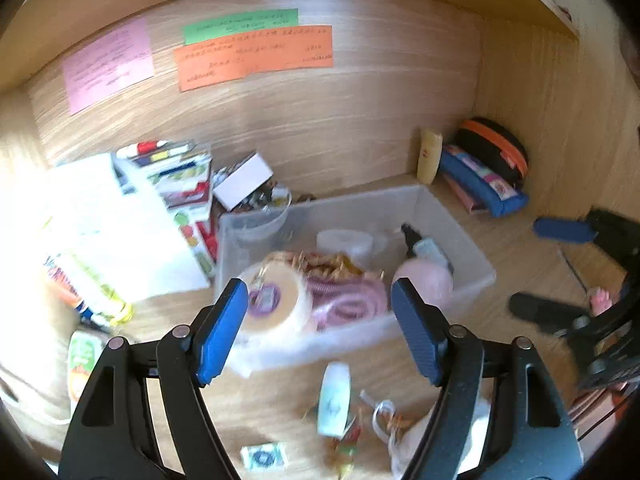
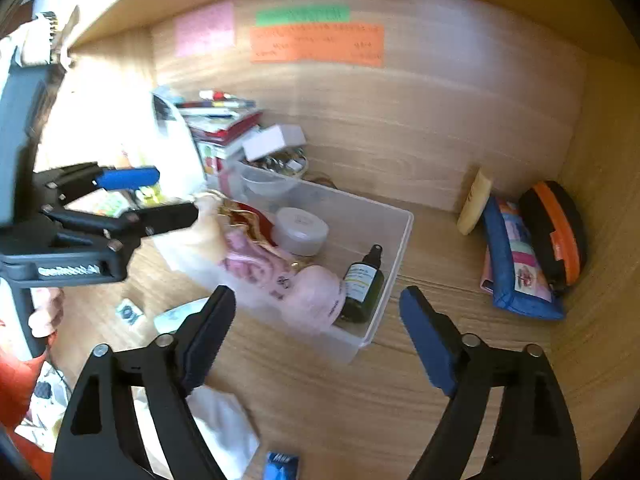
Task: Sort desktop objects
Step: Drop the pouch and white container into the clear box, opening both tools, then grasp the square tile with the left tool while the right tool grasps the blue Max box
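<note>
A clear plastic bin [image 1: 448, 216] [image 2: 396, 240] sits on the wooden desk and holds a cream tape roll [image 1: 276, 300], pink cloth [image 1: 348, 300] [image 2: 276, 272], a clear round jar [image 2: 300, 230] and a dark green spray bottle [image 2: 362, 284]. My left gripper [image 1: 320, 316] [image 2: 168, 194] is open and empty, above the bin's near-left edge. My right gripper [image 2: 316, 332] [image 1: 556, 268] is open and empty, in front of the bin's right end. A white tube [image 1: 335, 398], a small printed packet [image 1: 264, 456] and a white bag [image 2: 216, 420] lie on the desk in front.
Books and papers [image 1: 176, 184] are stacked at the left with a white box [image 2: 276, 140] on a clear bowl. A cream bottle [image 2: 476, 202], a blue pencil case [image 2: 516, 264] and a black-orange case [image 2: 556, 232] stand in the right corner. Coloured notes [image 1: 256, 58] hang on the back panel.
</note>
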`<state>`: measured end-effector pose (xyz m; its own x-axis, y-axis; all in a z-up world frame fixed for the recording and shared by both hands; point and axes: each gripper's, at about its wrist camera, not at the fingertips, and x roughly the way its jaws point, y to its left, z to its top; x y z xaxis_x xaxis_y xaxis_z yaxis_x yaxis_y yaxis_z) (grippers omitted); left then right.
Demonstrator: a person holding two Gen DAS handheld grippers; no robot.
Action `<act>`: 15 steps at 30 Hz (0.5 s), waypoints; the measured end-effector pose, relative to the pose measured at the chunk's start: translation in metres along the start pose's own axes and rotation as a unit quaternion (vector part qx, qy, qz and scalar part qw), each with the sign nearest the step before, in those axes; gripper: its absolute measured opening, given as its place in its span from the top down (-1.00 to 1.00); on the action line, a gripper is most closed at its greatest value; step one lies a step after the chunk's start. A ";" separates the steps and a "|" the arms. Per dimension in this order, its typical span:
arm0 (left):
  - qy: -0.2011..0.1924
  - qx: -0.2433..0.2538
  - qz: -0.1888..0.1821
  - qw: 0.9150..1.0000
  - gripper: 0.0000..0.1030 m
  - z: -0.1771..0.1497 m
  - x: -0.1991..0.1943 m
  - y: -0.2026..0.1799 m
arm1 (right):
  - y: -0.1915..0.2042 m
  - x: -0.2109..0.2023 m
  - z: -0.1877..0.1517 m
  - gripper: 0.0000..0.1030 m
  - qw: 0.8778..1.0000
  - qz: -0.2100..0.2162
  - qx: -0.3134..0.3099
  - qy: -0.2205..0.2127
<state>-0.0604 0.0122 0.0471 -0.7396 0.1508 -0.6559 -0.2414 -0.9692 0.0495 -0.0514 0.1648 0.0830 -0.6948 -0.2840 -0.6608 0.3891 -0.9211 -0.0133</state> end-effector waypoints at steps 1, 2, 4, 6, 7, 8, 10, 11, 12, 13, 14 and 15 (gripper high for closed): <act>0.002 0.001 0.005 1.000 -0.44 -0.006 -0.003 0.001 | 0.002 -0.007 -0.003 -0.68 1.000 0.004 -0.002 -0.005; 0.004 0.002 0.009 1.000 -0.45 -0.011 -0.006 0.003 | 0.005 -0.012 -0.005 -0.70 1.000 0.008 -0.004 -0.009; 0.009 -0.004 0.020 1.000 -0.47 -0.024 -0.010 0.008 | 0.013 -0.019 -0.012 -0.70 1.000 0.023 -0.010 -0.009; 0.018 -0.015 0.022 0.999 -0.47 -0.033 -0.012 0.015 | 0.022 -0.019 -0.019 -0.70 0.999 0.037 -0.016 -0.003; 0.024 -0.022 0.022 0.999 -0.47 -0.038 -0.012 0.019 | 0.029 -0.018 -0.023 -0.70 0.999 0.043 -0.021 0.003; 0.028 -0.027 0.023 0.999 -0.47 -0.043 -0.013 0.022 | 0.033 -0.017 -0.027 -0.70 0.999 0.046 -0.024 0.006; 0.038 -0.038 0.030 0.998 -0.47 -0.054 -0.013 0.031 | 0.042 -0.013 -0.036 -0.70 0.998 0.053 -0.030 0.014; 0.043 -0.041 0.035 0.998 -0.47 -0.060 -0.014 0.034 | 0.047 -0.011 -0.041 -0.70 0.998 0.059 -0.032 0.019; 0.049 -0.043 0.040 0.997 -0.47 -0.067 -0.014 0.038 | 0.050 -0.009 -0.045 -0.70 0.997 0.062 -0.032 0.023; 0.054 -0.045 0.043 0.997 -0.47 -0.072 -0.013 0.042 | 0.053 -0.006 -0.048 -0.70 0.997 0.066 -0.032 0.028; 0.059 -0.048 0.045 0.996 -0.47 -0.078 -0.012 0.045 | 0.056 -0.004 -0.053 -0.70 0.997 0.068 -0.031 0.032; 0.068 -0.053 0.045 0.995 -0.47 -0.085 -0.011 0.049 | 0.057 -0.003 -0.057 -0.70 0.997 0.068 -0.029 0.034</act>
<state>-0.0113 -0.0536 -0.0072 -0.6621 0.0427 -0.7482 -0.1051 -0.9938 0.0362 0.0077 0.1282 0.0417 -0.5918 -0.3842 -0.7086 0.5127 -0.8578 0.0369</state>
